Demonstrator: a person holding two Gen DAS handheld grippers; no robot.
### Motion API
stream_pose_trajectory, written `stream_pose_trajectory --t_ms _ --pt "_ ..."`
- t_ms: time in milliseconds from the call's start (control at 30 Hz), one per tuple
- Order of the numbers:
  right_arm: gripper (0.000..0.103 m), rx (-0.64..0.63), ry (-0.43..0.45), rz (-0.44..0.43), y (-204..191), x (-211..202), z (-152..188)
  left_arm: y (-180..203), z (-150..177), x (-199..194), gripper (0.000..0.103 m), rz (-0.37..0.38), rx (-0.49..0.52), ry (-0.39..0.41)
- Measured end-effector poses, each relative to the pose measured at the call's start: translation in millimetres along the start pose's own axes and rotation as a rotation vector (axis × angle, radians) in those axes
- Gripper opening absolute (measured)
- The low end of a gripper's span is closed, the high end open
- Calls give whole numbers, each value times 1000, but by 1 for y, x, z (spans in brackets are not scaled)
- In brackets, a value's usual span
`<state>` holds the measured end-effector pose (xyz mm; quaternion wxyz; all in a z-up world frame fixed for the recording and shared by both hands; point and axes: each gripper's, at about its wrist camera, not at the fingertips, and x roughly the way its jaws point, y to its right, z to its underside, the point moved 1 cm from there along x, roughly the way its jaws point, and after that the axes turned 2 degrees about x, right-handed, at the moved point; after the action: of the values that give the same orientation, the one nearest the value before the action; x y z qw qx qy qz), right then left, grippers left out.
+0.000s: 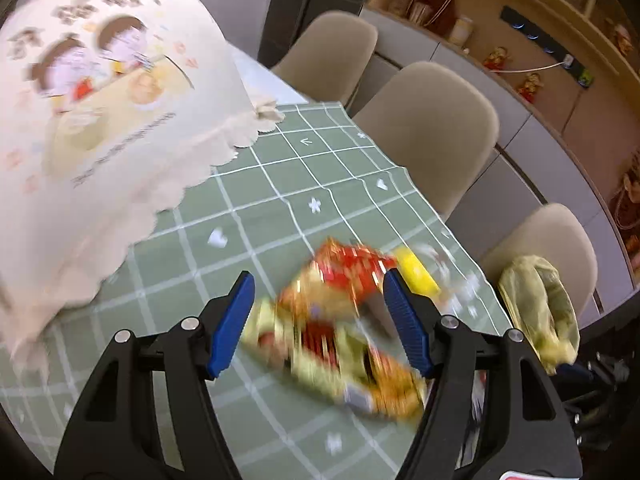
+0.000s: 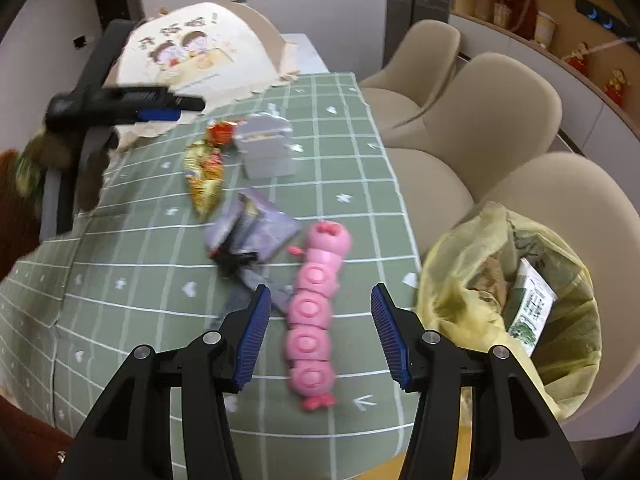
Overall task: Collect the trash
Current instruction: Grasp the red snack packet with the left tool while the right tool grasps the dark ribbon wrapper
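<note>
A crumpled red and yellow snack wrapper lies blurred on the green checked tablecloth. My left gripper hovers over it, open, pads clear of it. The right wrist view shows the same wrapper below the left gripper. Purple wrappers lie mid-table. My right gripper is open above a pink caterpillar toy, nothing pressed between its pads. A yellow trash bag with rubbish in it stands open off the table's right edge, also visible as the bag.
A domed cream food cover with a cartoon print fills the table's far left. A grey box stands beyond the wrappers. A yellow item lies by the snack wrapper. Beige chairs line the right edge, with cabinets behind.
</note>
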<state>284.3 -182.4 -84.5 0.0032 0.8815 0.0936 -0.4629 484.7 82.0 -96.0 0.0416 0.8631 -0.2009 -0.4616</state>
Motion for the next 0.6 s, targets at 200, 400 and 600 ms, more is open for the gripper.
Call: stream_pose_trajectory --t_ms 200,400,600 --pt "49 55 34 11 22 -2 -8 4 0 47 65 44 63 -128" --pt "49 73 8 24 26 11 -15 16 29 38 37 41 75 -157" --pt "49 24 -18 -71 8 15 -16 20 46 -10 31 53 -23 -106"
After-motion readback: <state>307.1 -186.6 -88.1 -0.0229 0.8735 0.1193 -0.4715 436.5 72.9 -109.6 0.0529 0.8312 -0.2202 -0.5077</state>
